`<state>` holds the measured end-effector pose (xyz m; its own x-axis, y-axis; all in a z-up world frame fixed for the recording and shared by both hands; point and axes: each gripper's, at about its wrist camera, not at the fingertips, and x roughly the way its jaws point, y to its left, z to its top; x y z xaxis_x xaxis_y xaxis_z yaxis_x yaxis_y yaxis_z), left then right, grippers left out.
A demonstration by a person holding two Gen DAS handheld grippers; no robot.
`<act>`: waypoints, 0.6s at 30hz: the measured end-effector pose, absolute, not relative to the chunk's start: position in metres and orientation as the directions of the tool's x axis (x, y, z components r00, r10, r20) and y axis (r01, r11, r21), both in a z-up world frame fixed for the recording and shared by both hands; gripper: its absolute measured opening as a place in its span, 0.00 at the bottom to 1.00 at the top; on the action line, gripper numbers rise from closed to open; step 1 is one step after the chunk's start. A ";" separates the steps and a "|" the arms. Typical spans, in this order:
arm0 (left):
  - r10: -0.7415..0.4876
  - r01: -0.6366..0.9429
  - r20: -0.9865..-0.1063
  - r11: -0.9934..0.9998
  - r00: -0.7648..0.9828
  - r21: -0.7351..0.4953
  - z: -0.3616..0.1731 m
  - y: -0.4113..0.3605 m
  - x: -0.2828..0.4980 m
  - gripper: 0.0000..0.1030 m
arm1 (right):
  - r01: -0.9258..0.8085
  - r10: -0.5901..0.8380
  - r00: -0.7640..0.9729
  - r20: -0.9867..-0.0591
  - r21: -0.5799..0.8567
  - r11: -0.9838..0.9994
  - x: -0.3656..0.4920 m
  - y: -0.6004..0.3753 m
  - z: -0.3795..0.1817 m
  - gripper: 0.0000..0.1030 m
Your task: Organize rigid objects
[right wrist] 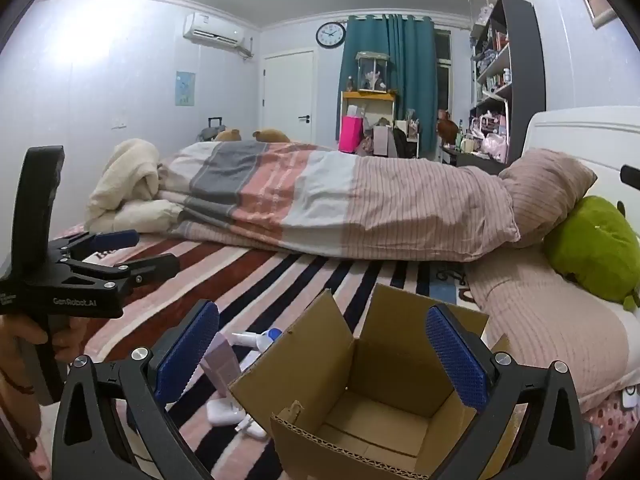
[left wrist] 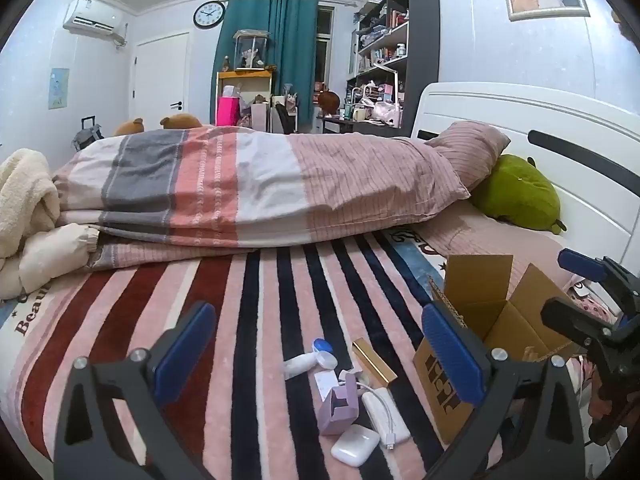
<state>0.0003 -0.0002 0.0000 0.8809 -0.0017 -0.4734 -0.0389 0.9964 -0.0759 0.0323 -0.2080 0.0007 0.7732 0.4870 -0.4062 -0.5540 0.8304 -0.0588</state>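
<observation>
Left gripper (left wrist: 320, 360) spread wide, blue pads apart, gripping nothing, hovering low over the striped bed blanket (left wrist: 248, 320). Between its fingers, lying on the blanket, a small cluster of things: farthest, a white handheld device with a blue tip (left wrist: 308, 360); just right of that, a gold bar-shaped box (left wrist: 374, 362); nearer, a lilac box with an open flap (left wrist: 340, 410), touching a white power bank with a short cable (left wrist: 386, 416); nearest the camera, a white earbud case (left wrist: 355, 445), just beside the power bank. All of the cluster sitting closer to the right finger than to the left one.

Right of the cluster, an open cardboard box (left wrist: 500, 320) upright on the blanket, flaps raised, its near corner hidden behind the left gripper's right finger. Beyond the box, at the right edge of the left wrist view, the right gripper (left wrist: 568, 288), seen from the side.

In the right wrist view, the left gripper (right wrist: 136, 252) at the far left, held by a hand (right wrist: 28, 340). Right gripper (right wrist: 324, 356) likewise spread, holding nothing, poised directly above the cardboard box (right wrist: 376, 408), interior bare as far as visible. Left of the box, partly behind its flap and the left finger, the lilac box (right wrist: 220, 364), the white device (right wrist: 256, 338) and the earbud case (right wrist: 224, 414).

Behind everything, a folded quilt (right wrist: 320, 200), a pillow (right wrist: 548, 192) and a green plush toy (right wrist: 592, 248) against the headboard.
</observation>
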 end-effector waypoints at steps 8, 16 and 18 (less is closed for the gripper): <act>0.011 -0.039 -0.456 0.998 0.890 -0.052 0.001 -0.002 -0.002 0.99 | -0.540 0.473 0.763 -0.440 -0.032 0.841 0.038 -0.205 -0.005 1.00; 0.002 -0.037 -0.476 0.997 0.880 -0.063 -0.008 0.004 0.005 0.99 | -0.567 0.490 0.736 -0.468 -0.029 0.823 0.039 -0.200 -0.005 1.00; 0.005 -0.039 -0.475 0.997 0.880 -0.061 -0.008 0.005 0.005 0.99 | -0.566 0.488 0.735 -0.470 -0.030 0.824 0.040 -0.199 -0.005 1.00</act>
<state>0.0046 0.0051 -0.0082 0.8797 0.0051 -0.4755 -0.0390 0.9974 -0.0614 0.0399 -0.1994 -0.0047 0.7355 0.4878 -0.4702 -0.5659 0.8239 -0.0303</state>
